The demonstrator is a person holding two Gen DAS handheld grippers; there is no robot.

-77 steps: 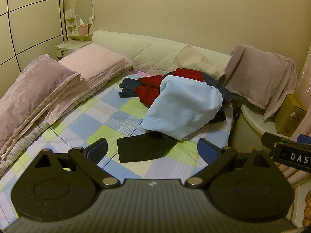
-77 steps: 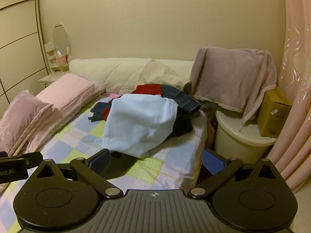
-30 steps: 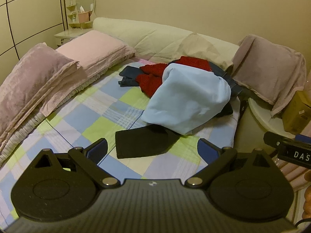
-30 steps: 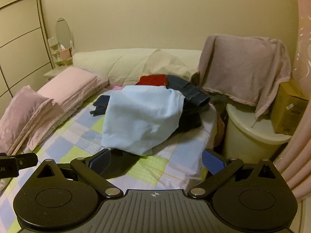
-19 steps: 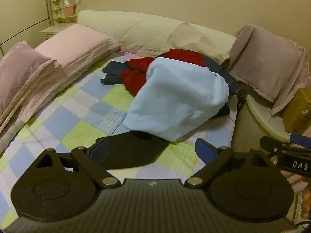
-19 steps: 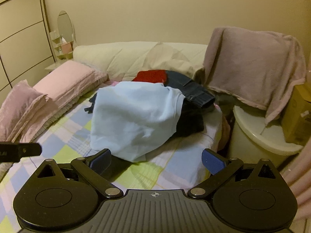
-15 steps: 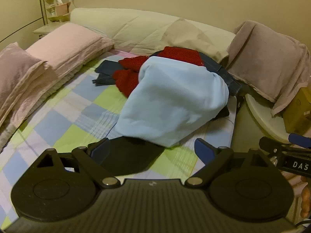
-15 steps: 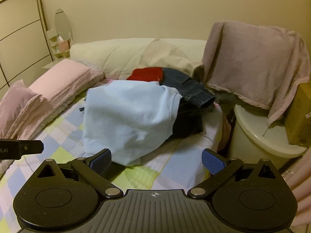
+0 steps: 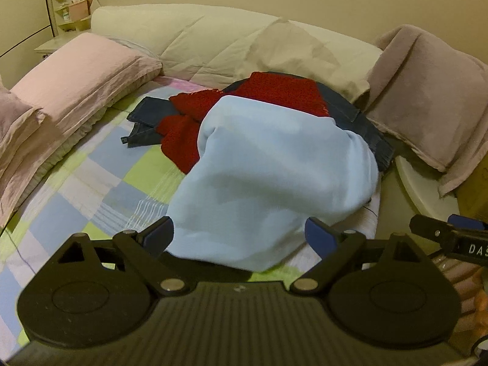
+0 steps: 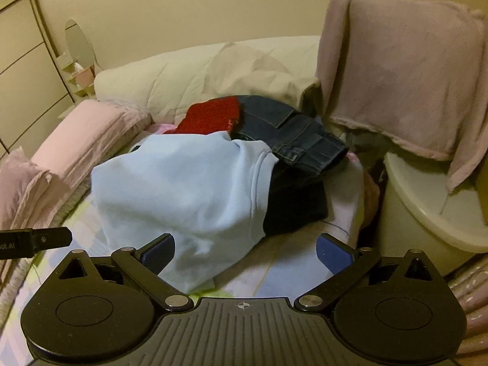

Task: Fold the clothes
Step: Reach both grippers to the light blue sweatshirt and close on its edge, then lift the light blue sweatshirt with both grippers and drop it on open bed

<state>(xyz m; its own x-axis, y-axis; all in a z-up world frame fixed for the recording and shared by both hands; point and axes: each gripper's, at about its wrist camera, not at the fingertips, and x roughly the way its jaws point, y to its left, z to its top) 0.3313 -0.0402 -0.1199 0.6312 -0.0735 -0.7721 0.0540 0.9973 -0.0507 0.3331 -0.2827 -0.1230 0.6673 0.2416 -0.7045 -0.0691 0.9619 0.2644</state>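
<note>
**Both grippers poised over the laundry pile**

Your left gripper (image 9: pixel 239 236) hovers level at the near hem of the light blue sweatshirt (image 9: pixel 274 180), jaws wide apart, gripping nothing; your right gripper (image 10: pixel 245 250) flanks the sweatshirt's right side, equally spread and empty; left of the sweatshirt, checked bedsheet (image 9: pixel 91 183) lies bare; jeans (image 10: pixel 292 134) and red knit (image 9: pixel 283 91) lie behind.

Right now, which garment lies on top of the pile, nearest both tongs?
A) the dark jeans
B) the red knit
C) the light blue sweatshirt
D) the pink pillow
C: the light blue sweatshirt drapes over the red knit and dark jeans, its near edge between the open left tongs.
</note>
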